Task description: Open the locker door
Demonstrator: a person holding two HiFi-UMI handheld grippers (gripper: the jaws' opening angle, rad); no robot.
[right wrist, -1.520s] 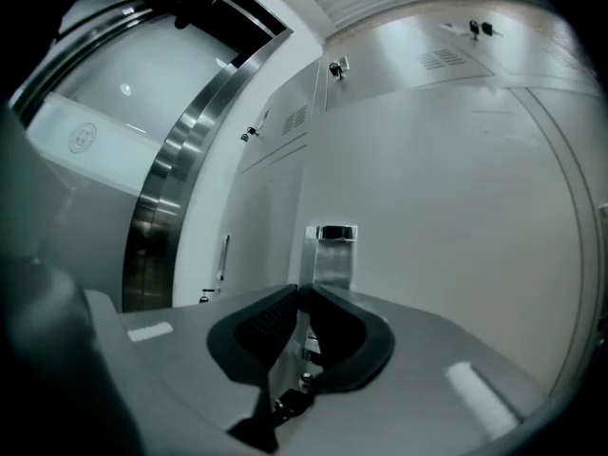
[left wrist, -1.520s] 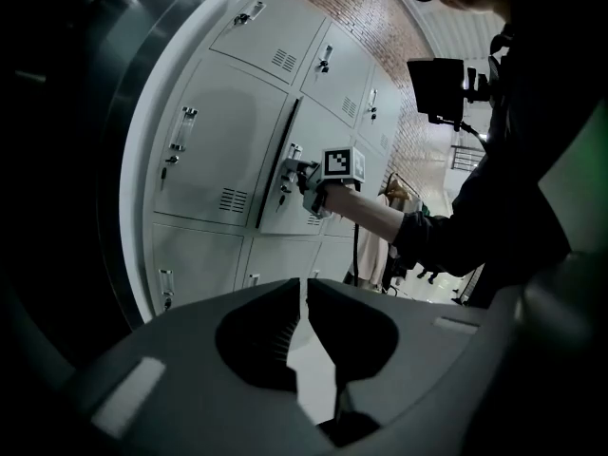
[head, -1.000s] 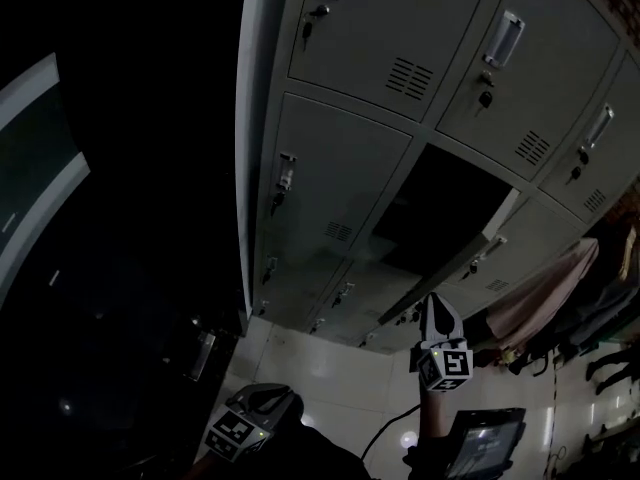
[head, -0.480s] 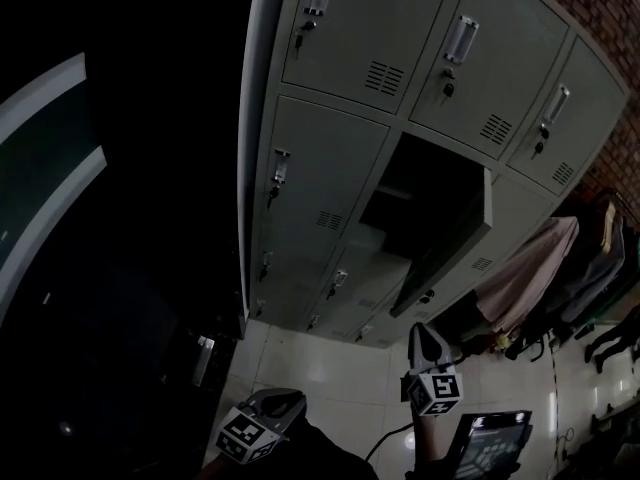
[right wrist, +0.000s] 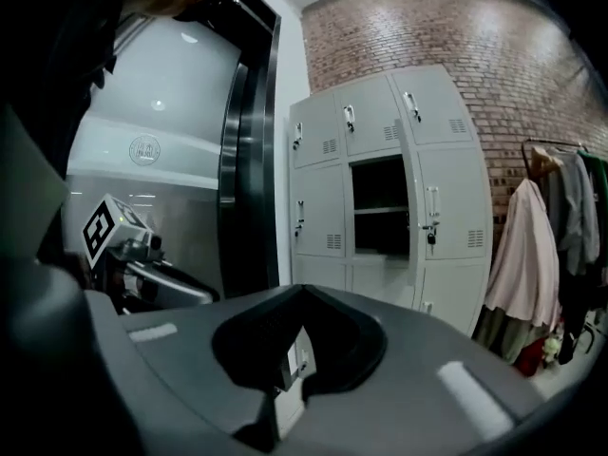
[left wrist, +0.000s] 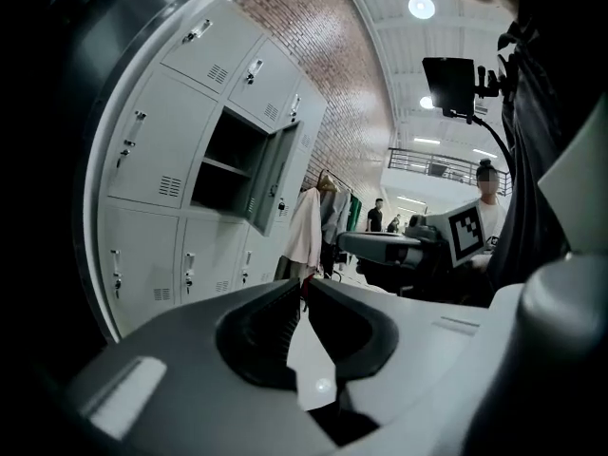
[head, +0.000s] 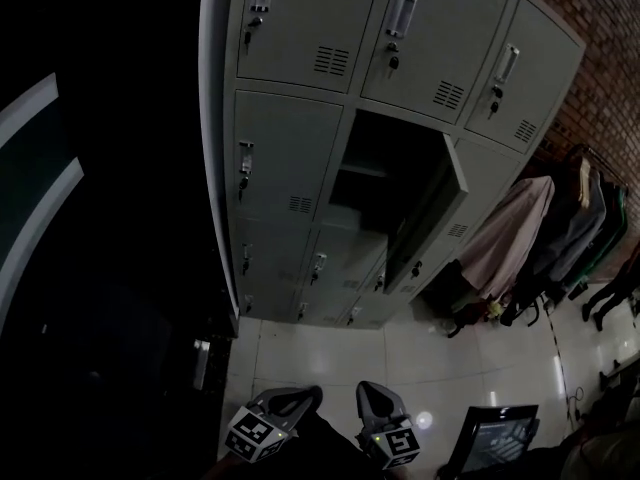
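Note:
The grey locker bank (head: pixel 290 28) stands ahead. One middle compartment (head: pixel 375 173) gapes dark, and its door (head: pixel 425 218) hangs swung out to the right. Both grippers sit low, far short of the lockers. My left gripper (head: pixel 300 398) is shut with nothing in it. Beside it, my right gripper (head: pixel 375 393) is also shut and empty. The left gripper view shows closed jaws (left wrist: pixel 304 285) below the open door (left wrist: pixel 275 174). In the right gripper view the jaw tips (right wrist: pixel 302 291) meet under the open compartment (right wrist: pixel 380 202) and the door (right wrist: pixel 442 202).
Coats hang on a rack (head: pixel 510 238) right of the lockers, against a brick wall (head: pixel 600 88). A screen on a stand (head: pixel 495 438) is at the bottom right. A dark doorway fills the left. People stand far off (left wrist: pixel 378 215). Pale tiled floor (head: pixel 330 348) lies below.
My right gripper has dropped from up near the locker door to low beside the left one. The door now hangs wider open. The head view has swung right.

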